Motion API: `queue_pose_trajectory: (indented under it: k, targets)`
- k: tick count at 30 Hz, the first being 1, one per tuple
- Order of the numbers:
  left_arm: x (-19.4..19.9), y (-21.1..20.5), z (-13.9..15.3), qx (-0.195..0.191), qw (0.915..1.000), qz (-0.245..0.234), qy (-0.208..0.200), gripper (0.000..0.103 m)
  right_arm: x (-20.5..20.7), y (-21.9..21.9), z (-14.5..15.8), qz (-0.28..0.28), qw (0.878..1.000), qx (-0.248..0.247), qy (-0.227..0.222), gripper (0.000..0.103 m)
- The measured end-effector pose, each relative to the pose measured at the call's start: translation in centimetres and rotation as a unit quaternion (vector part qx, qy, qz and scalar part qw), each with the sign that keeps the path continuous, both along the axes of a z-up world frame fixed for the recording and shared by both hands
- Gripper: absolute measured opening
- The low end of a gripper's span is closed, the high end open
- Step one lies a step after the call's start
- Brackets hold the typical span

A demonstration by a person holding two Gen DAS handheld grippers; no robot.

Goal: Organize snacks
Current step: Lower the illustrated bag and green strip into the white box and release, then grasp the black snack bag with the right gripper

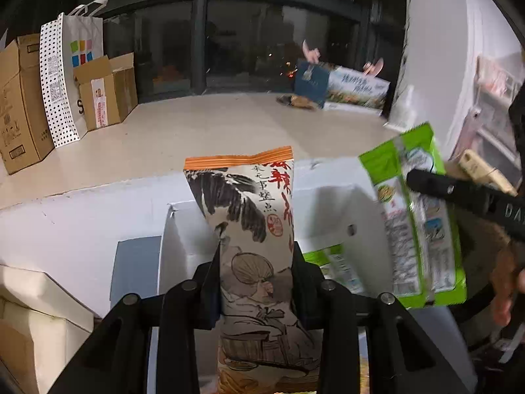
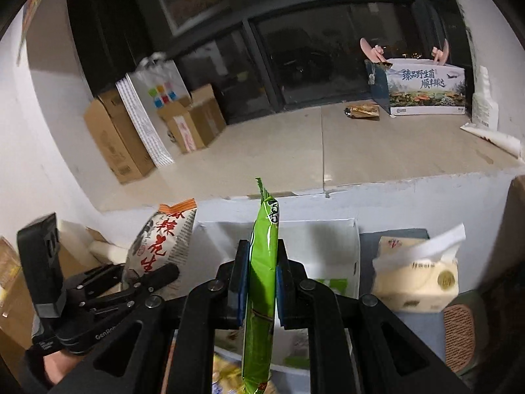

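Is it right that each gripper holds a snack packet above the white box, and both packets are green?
Not quite. Only the right gripper holds a green packet. The left gripper holds a beige illustrated packet with an orange top edge, as the left wrist view shows. Both are above the white box.

On the peanut bag (image 2: pixel 164 243) that my left gripper (image 2: pixel 149 277) holds, I read the red characters 麻辣花生. In the left wrist view the same bag (image 1: pixel 252 239) shows smaller black characters beside the red ones, but I cannot read them surely. My left gripper carries the pale letters "GenRob", cut off at the edge. On my right gripper (image 1: pixel 459 193) I see the letters "DA", also cut. Far behind the peanut bag, the printed carton (image 2: pixel 426 88) by the window reads 臻品野生菌 and 顺丰鲜达. The print on the green packet (image 2: pixel 262 282) is too blurred for me.
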State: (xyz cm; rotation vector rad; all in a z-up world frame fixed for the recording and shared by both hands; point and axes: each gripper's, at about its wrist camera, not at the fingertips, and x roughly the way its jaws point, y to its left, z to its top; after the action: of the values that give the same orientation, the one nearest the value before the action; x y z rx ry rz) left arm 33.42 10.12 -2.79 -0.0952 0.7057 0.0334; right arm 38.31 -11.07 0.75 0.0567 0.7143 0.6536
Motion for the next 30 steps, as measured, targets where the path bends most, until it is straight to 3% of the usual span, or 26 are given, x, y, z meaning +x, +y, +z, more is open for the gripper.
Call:
queue_pose_trajectory:
  k: [3,4,5,6,7,14,21,24,30]
  targets:
    - [1.3,0.9,-1.8,-0.011,0.9995,0.008,0.028,0.044,1.7,0.2,-1.1,0.005,1.0,0.009,0.026,0.016]
    - [1.2,1.1,-2.1,-0.013,0.9992,0.011,0.037,0.062,2.2,0.4,-1.6,0.004,0.999,0.007,0.039,0.029]
    - [1.1,1.2,-2.4,-0.015,0.9989,0.015,0.041,0.09,2.7,0.5,-2.1,-0.008,0.999,-0.009,0.048,0.05]
    - [0.8,1.4,-2.5,-0.01,0.9991,0.019,0.036,0.1,3.0,0.5,-2.6,-0.023,0.998,-0.019,0.047,0.098]
    - [0.3,1.4,-2.4,-0.003,0.9994,0.021,0.027,0.103,2.7,-0.1,-2.7,-0.034,0.999,-0.009,0.029,0.103]
    - [-4.0,1.5,0.0,-0.032,0.9994,0.016,-0.005,0.103,0.6,-2.1,-2.5,-0.009,0.999,0.006,0.043,0.103]
    - [-12.7,-1.1,2.7,-0.03,0.9972,-0.011,-0.067,0.103,-8.8,-6.0,-0.8,0.037,0.998,0.038,-0.014,0.103]
    - [-17.3,-2.6,2.2,-0.039,0.9955,-0.027,-0.083,0.103,-13.4,-7.9,-1.3,0.054,0.998,0.037,-0.013,0.103]
    - [-24.4,-4.8,-0.4,-0.066,0.9938,-0.038,-0.081,0.103,-21.2,-12.3,-4.2,0.028,0.999,0.013,-0.036,0.103]
